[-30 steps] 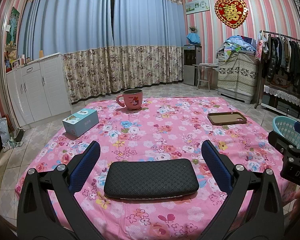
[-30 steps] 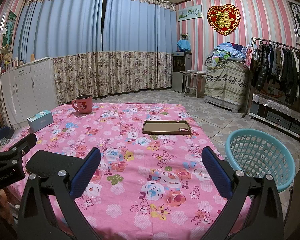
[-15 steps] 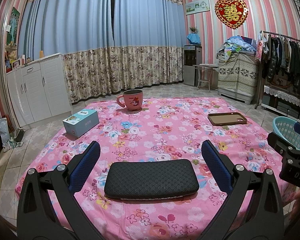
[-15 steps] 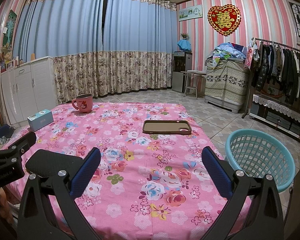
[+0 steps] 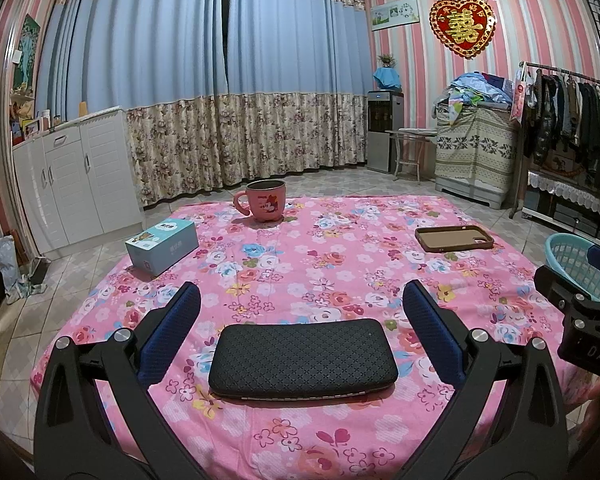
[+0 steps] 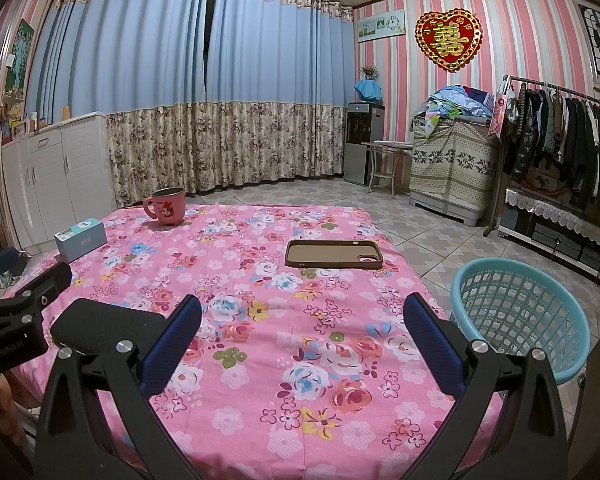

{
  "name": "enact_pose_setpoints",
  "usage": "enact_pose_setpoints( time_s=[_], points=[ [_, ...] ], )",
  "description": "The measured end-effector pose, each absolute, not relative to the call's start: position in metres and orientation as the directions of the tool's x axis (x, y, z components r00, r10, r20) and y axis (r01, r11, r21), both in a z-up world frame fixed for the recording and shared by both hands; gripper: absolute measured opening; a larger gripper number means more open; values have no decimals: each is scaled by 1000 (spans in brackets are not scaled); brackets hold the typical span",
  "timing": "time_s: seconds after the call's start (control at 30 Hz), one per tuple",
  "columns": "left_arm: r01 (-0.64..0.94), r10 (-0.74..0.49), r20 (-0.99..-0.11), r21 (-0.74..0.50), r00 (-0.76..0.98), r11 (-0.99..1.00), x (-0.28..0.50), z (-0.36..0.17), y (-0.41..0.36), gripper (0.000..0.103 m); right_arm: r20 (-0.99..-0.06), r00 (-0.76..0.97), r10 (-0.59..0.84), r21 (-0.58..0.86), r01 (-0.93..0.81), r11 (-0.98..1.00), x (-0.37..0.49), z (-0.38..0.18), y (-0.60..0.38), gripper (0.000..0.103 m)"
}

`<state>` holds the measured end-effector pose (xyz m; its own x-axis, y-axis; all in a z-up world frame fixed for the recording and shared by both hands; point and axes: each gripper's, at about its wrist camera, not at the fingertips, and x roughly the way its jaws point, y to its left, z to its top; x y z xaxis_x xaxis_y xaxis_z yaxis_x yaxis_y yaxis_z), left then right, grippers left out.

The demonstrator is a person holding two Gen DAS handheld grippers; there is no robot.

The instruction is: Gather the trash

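A black quilted case (image 5: 302, 355) lies flat on the pink floral tablecloth (image 5: 340, 264), between the blue pads of my open left gripper (image 5: 300, 332), which does not touch it. The case also shows in the right wrist view (image 6: 104, 326). My right gripper (image 6: 300, 338) is open and empty above the cloth. A brown phone case (image 6: 334, 254) lies at mid table; it also shows in the left wrist view (image 5: 454, 239). A teal mesh basket (image 6: 520, 322) stands on the floor right of the table.
A pink mug (image 5: 265, 201) stands at the table's far side and a light blue box (image 5: 162, 245) at its left. White cabinets (image 5: 68, 184) line the left wall. A clothes rack (image 6: 560, 136) and a covered pile (image 6: 454, 160) stand at the right.
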<state>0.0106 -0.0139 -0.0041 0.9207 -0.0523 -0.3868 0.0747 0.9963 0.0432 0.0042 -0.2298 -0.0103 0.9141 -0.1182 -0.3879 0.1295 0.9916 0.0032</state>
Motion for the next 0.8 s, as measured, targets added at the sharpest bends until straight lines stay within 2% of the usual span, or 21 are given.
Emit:
enact_pose_setpoints(
  time_s=[0.8],
  points=[
    [74, -52, -375, 44, 926, 996, 14, 4, -8, 98, -386, 915, -118, 4, 130, 992, 4, -11, -230, 99]
  ],
)
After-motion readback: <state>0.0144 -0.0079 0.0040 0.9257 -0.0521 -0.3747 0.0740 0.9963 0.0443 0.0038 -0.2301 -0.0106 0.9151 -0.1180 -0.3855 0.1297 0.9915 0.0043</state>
